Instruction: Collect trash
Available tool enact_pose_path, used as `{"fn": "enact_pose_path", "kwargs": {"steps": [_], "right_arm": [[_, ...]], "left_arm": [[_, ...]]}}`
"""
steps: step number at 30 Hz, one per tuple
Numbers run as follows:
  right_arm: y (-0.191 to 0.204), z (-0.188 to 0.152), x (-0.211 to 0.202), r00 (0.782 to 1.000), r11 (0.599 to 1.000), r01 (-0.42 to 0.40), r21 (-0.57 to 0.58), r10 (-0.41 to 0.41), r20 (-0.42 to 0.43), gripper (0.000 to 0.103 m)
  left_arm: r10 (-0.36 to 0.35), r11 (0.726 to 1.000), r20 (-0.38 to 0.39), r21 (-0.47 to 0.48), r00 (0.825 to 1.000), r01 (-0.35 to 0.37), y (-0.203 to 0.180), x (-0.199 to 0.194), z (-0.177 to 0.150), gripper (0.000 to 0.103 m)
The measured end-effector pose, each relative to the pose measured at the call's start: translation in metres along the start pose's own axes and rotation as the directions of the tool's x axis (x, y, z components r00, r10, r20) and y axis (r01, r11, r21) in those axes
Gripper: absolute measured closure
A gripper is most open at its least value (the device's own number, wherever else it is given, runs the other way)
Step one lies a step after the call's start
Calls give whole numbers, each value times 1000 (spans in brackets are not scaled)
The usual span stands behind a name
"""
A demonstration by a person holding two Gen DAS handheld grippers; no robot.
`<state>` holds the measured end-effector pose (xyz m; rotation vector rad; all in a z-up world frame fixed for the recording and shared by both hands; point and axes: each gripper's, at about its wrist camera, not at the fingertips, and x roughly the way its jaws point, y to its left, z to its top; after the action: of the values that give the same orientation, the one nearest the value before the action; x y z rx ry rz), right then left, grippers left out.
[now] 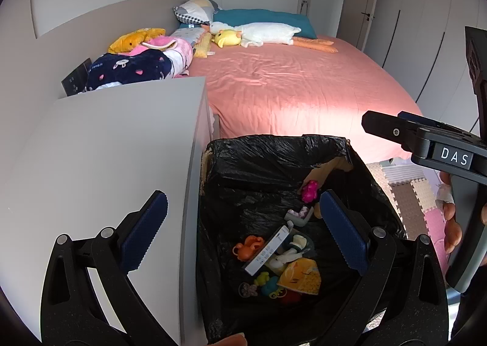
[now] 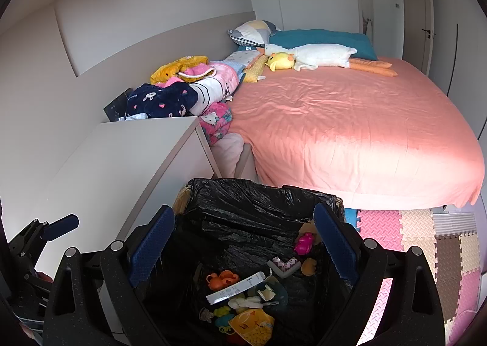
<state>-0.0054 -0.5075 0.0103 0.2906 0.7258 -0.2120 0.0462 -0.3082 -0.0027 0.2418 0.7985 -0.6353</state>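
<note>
A bin lined with a black bag (image 1: 274, 160) (image 2: 243, 196) stands on the floor between a white cabinet and the bed. Inside lie small items: a white strip (image 1: 268, 250) (image 2: 236, 288), an orange toy (image 1: 248, 247) (image 2: 222, 279), a yellow packet (image 1: 301, 277) (image 2: 252, 324) and a pink toy (image 1: 310, 190) (image 2: 304, 242). My left gripper (image 1: 240, 233) is open and empty above the bin's left rim. My right gripper (image 2: 243, 242) is open and empty above the bin; it also shows in the left wrist view (image 1: 426, 142). The left gripper shows at the right wrist view's left edge (image 2: 57, 227).
A white cabinet (image 1: 106, 148) (image 2: 121, 157) stands left of the bin. A bed with a pink sheet (image 1: 289, 87) (image 2: 350, 126) lies behind, with plush toys (image 1: 258, 33) (image 2: 304, 56) and folded clothes (image 1: 143, 62) (image 2: 182, 93). Foam floor mats (image 1: 411, 193) (image 2: 426, 239) lie to the right.
</note>
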Motion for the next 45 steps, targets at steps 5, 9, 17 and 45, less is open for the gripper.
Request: {"fn": "enact_pose_path", "kwargs": {"steps": [5, 9, 17, 45], "right_arm": [[0, 0, 0, 1000, 1000, 0, -1, 0, 0, 10], [0, 0, 0, 1000, 1000, 2, -1, -2, 0, 10], [0, 0, 0, 1000, 1000, 1, -1, -1, -1, 10], [1, -1, 2, 1000, 1000, 3, -2, -3, -6, 10]], "left_arm": [[3, 1000, -4, 9, 1000, -3, -2, 1, -1, 6], [7, 1000, -5, 15, 1000, -7, -3, 1, -1, 6], [8, 1000, -4, 23, 1000, -8, -4, 1, -2, 6], [26, 999, 3, 20, 1000, -26, -3, 1, -3, 6]]}}
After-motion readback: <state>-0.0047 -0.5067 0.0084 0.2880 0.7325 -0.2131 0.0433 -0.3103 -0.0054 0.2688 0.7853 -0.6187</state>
